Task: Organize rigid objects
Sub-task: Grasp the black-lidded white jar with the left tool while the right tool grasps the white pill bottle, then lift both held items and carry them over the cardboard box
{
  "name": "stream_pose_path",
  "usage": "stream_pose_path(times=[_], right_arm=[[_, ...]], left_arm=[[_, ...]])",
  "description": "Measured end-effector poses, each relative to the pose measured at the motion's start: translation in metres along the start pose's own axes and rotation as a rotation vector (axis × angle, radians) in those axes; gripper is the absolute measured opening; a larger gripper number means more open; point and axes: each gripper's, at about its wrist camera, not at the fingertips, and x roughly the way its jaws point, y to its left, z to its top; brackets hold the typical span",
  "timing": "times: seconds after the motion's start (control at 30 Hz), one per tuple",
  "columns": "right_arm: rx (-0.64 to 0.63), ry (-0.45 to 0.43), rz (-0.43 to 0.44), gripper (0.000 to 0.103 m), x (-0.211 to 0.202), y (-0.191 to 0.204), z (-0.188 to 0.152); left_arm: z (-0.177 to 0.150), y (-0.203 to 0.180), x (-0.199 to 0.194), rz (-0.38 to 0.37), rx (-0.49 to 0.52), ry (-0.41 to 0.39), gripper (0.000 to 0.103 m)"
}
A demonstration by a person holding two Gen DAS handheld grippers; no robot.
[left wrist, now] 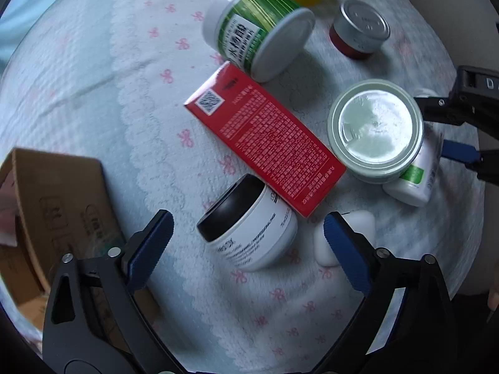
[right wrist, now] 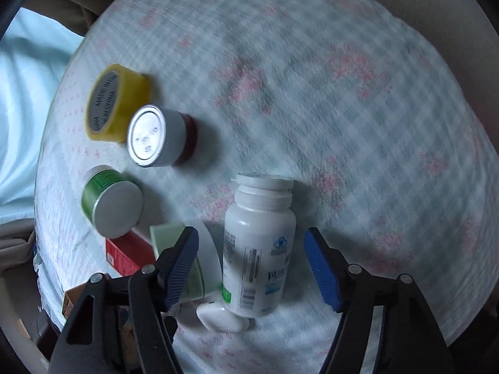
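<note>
Progress status: the task appears to be at an early stage, since every rigid object in view lies loose on the cloth-covered surface (left wrist: 93, 62) and none is seen inside the cardboard box (left wrist: 46, 212), which sits to the left of the left gripper (left wrist: 248, 243); the box interior is only partly visible. The left gripper is open and empty, its jaws spread either side of the black-capped white jar (left wrist: 249, 227), which lies on its side directly ahead between them, not yet touched. Beyond that jar lies the red carton (left wrist: 265, 152), flat, with a QR code and dense small print too fine to read. Ahead and further out lies the green-labelled jar (left wrist: 255, 31) on its side, carrying Chinese characters that are only partly legible. To the right stands the pale green tin (left wrist: 377, 131), and a small white piece (left wrist: 346, 237) lies just beside the right finger. The right gripper (right wrist: 252, 265) is open and empty, its jaws straddling the white pill bottle (right wrist: 259, 249), which lies on its side with a barcode and blurred blue print. Ahead and left of it, the yellow tape roll (right wrist: 118, 103) reads "MADE IN CHINA", and the silver-lidded red jar (right wrist: 162, 137) bears illegible stamped marks. Remaining work, as judged: all visible items still need grasping and placing.
</note>
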Motion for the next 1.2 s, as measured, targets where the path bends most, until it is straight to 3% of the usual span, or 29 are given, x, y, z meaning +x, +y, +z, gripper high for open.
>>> stream_pose_path(times=[0.17, 0.27, 0.73, 0.97, 1.2], right_arm=[[0.045, 0.025, -0.028, 0.052, 0.018, -0.002, 0.004], [0.058, 0.048, -0.045, 0.047, 0.031, -0.002, 0.003], [0.014, 0.009, -0.062, 0.046, 0.027, 0.009, -0.004], [-0.046, -0.071, -0.06, 0.046, -0.006, 0.011, -0.014], [-0.131, -0.174, -0.062, 0.046, -0.062, 0.019, -0.029]], left_arm=[[0.004, -0.006, 0.022, 0.011, 0.071, 0.036, 0.069], [0.002, -0.007, 0.029, 0.021, 0.114, 0.035, 0.064], [-0.011, -0.006, 0.009, 0.019, 0.098, 0.004, 0.064], [-0.031, 0.007, -0.032, 0.012, 0.023, -0.042, 0.064], [-0.046, 0.021, -0.1, -0.015, -0.058, -0.161, 0.064]])
